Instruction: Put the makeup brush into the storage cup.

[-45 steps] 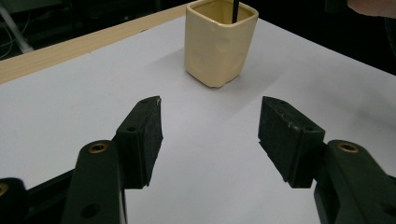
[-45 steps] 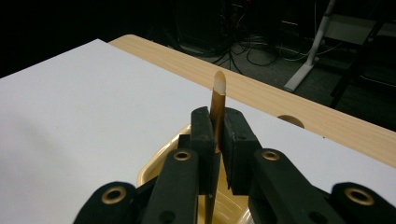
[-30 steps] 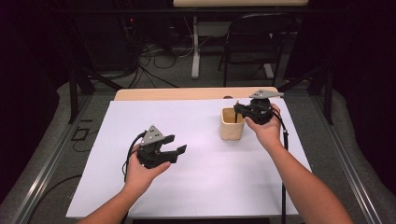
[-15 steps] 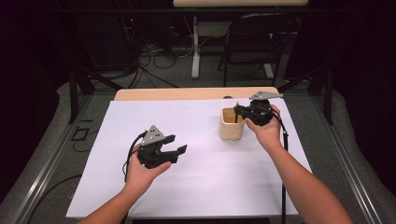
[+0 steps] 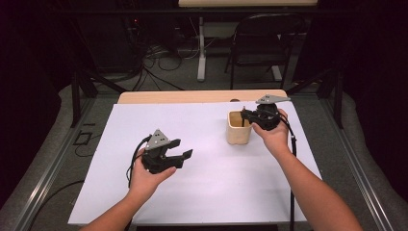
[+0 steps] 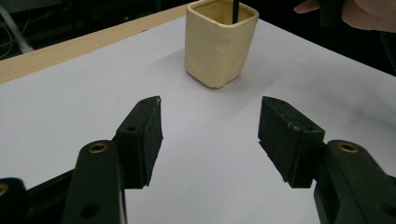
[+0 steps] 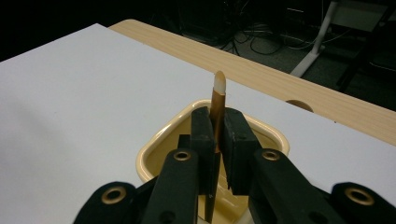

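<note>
Stillness since a second ago: right gripper [image 7: 215,135] stays clamped on the brown pen [image 7: 217,105] over the cream cup [image 5: 238,129], at two o'clock on the sheet. Left gripper [image 5: 184,148], near seven o'clock, stays wide open and empty. Likely the pen is poised for release into the cup.

Wooden desk [image 5: 192,96], surface covered almost fully by a white sheet [image 5: 202,192]. One cream square cup [image 5: 239,127] stands upright on the sheet, right of centre.

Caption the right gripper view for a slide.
Right gripper clamps a thin brown white-tipped stick upright over the cream square ceramic cup.
</note>
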A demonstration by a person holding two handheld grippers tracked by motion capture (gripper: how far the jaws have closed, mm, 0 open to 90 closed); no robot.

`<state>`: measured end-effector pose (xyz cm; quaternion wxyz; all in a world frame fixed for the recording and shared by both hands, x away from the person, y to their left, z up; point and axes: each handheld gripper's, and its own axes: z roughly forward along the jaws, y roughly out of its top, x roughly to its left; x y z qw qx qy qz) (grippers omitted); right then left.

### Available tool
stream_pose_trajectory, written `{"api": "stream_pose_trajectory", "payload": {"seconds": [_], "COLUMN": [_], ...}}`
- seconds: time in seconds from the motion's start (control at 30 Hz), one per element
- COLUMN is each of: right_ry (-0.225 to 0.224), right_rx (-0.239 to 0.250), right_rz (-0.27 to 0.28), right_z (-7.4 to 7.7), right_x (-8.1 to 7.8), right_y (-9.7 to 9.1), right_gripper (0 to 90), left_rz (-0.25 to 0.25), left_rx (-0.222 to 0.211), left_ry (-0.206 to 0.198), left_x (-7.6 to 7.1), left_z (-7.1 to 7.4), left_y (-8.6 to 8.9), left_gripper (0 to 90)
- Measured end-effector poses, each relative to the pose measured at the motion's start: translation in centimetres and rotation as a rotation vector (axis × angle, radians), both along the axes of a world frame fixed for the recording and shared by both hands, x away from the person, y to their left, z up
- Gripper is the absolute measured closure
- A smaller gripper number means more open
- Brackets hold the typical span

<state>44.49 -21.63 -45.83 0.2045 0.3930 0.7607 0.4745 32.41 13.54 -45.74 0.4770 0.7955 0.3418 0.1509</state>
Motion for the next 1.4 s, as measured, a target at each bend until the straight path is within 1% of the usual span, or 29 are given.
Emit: {"api": "stream_pose_trajectory", "payload": {"seconds": [0.2, 0.7, 0.8, 0.9, 1.03, 1.13, 1.2, 1.27, 1.3, 1.4], "right_ry": [-0.002, 0.017, 0.014, 0.014, 0.021, 0.025, 0.023, 0.028, 0.024, 0.023], "right_rx": [0.000, -0.011, -0.017, -0.013, -0.009, -0.006, -0.005, -0.004, -0.008, -0.010], "right_rz": [0.003, 0.012, 0.015, 0.012, 0.017, 0.010, 0.011, 0.012, 0.011, 0.006], "right_z": [-0.14, -0.28, -0.33, -0.29, -0.19, -0.13, -0.07, -0.04, -0.04, -0.03], "right_x": [0.02, 0.03, 0.02, 0.00, 0.00, -0.03, -0.07, -0.06, -0.06, -0.04], "right_y": [0.15, 0.31, 0.33, 0.32, 0.28, 0.23, 0.17, 0.14, 0.12, 0.03], "right_gripper": [83.8, 83.7, 83.6, 83.4, 75.4, 63.8, 62.3, 57.5, 55.0, 52.7], "left_rz": [0.000, 0.001, 0.001, 0.002, 0.002, 0.005, 0.005, 0.004, 0.004, 0.005], "left_rx": [0.002, -0.001, -0.002, -0.003, 0.000, -0.003, -0.003, -0.003, -0.004, -0.005], "left_ry": [-0.002, -0.001, 0.001, 0.001, 0.000, 0.001, 0.002, 0.001, 0.001, 0.002], "left_x": [-0.01, -0.02, -0.04, -0.04, -0.05, -0.06, -0.06, -0.07, -0.06, -0.05], "left_z": [0.01, -0.08, -0.09, -0.08, -0.06, -0.05, -0.05, -0.05, -0.05, -0.07], "left_y": [0.03, 0.02, -0.01, 0.01, 0.08, 0.11, 0.10, 0.08, 0.06, 0.03], "left_gripper": [40.2, 40.2, 40.3, 40.2, 40.2, 40.2, 40.2, 40.2, 40.2, 40.2]}}
